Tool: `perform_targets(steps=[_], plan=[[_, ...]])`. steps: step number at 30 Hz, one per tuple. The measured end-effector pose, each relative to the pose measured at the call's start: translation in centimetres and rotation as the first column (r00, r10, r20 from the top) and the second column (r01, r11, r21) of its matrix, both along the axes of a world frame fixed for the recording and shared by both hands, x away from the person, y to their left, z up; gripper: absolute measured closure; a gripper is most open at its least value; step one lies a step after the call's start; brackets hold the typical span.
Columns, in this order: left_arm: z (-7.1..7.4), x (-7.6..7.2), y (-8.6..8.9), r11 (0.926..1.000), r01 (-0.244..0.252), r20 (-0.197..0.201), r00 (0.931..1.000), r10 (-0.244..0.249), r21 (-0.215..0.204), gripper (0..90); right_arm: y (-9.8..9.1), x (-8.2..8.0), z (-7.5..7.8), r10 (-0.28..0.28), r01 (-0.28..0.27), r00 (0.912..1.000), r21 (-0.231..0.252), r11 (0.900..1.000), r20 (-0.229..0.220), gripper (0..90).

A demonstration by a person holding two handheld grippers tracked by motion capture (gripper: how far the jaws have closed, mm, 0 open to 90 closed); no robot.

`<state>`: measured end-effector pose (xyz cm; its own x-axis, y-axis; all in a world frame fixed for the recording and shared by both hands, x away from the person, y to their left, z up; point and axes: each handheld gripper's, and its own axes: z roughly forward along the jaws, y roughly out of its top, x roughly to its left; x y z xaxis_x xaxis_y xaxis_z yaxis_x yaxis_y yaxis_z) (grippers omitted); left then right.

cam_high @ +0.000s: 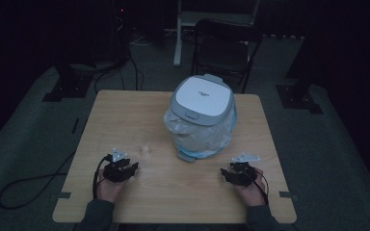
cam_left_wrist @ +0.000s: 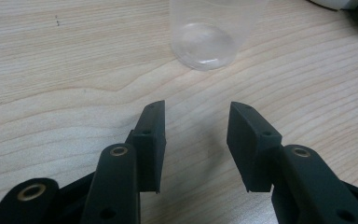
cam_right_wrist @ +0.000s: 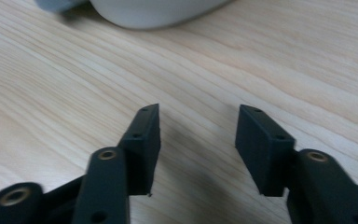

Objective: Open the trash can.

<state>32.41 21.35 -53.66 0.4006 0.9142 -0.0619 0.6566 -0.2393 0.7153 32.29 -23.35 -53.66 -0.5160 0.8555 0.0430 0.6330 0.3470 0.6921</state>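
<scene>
Clear round plastic cup (cam_left_wrist: 208, 35), grained wood table (cam_left_wrist: 74, 70)

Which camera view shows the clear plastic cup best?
The left gripper view: the clear cup stands close ahead of the open left gripper, base sharp. In the high view it is small and faint.

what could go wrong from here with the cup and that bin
1. The clear plastic cup stands upright just ahead of the open left gripper; it looks light, so a nudge from one jaw could tip or push it away.
2. Its thin wall may buckle if squeezed hard.
3. The lidded bin is wrapped in loose plastic bag; the open right gripper nearby could snag it.
</scene>
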Motion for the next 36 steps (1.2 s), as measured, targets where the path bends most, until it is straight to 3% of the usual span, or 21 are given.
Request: perform_targets(steps=[9,15,24,36], plan=[[-0.1,0.1,-0.1,1.0,0.006,-0.011,0.9999,-0.006,0.005,57.9,1.7,-0.6,2.1,0.108,-0.11,0.9936,0.064,0.9919,0.035,68.9],[-0.1,0.1,0.0,0.9999,-0.001,-0.016,0.9999,0.001,-0.011,57.2,3.4,-0.5,3.3,0.153,-0.159,0.9854,0.083,0.9838,0.074,71.7],[-0.1,0.1,0.1,0.9993,-0.007,-0.026,0.9996,0.006,-0.036,56.4,5.7,0.0,3.7,0.197,-0.205,0.9755,0.079,0.9756,0.098,73.7],[0.0,0.1,0.0,0.9998,-0.006,-0.029,0.9996,0.006,-0.019,55.9,8.6,1.1,4.0,0.243,-0.252,0.963,0.071,0.9651,0.117,75.9]])
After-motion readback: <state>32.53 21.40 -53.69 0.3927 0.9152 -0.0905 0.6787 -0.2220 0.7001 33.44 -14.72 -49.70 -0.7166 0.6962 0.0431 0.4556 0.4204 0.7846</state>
